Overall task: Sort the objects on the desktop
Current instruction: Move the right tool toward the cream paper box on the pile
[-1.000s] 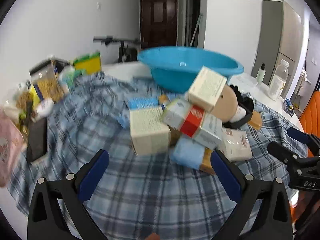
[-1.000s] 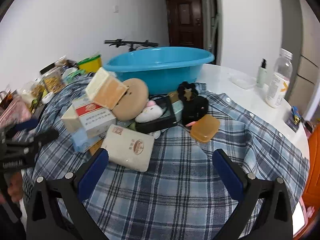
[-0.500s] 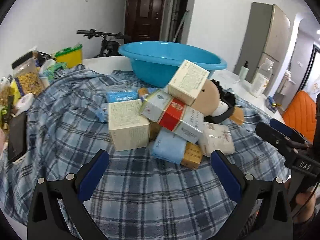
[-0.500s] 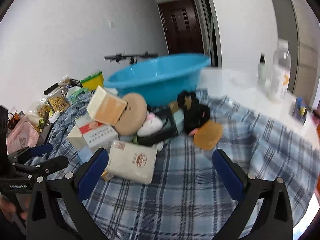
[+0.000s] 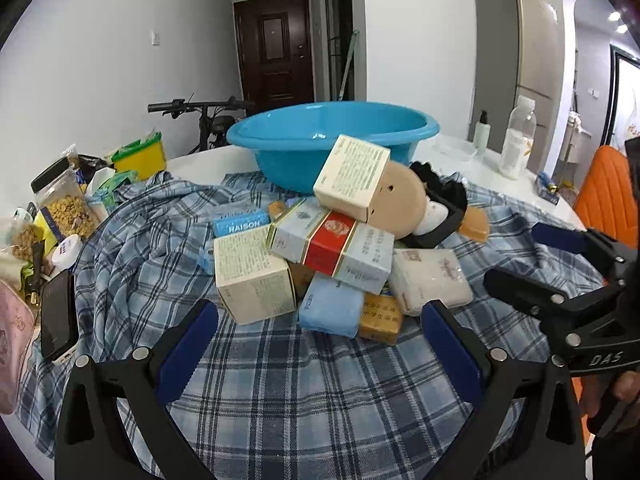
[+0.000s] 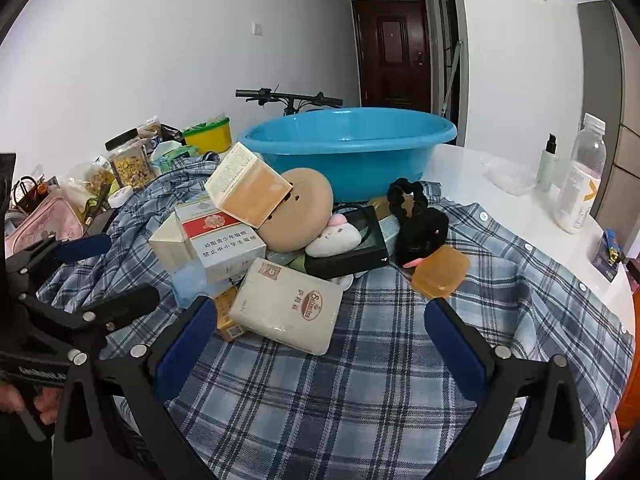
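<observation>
In the middle of the table, before the blue basin (image 6: 352,148), the pile of boxes (image 5: 320,248) leans loosely; both the left gripper (image 5: 316,344) and the right gripper (image 6: 320,344) hover wide open (nothing held), so a careless pull may topple the top box (image 6: 250,184).

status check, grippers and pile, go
Left gripper open, empty, short of pile. Right gripper open, empty. Boxes heaped on plaid cloth, untouched; blue basin behind. Approach unobstructed.
</observation>
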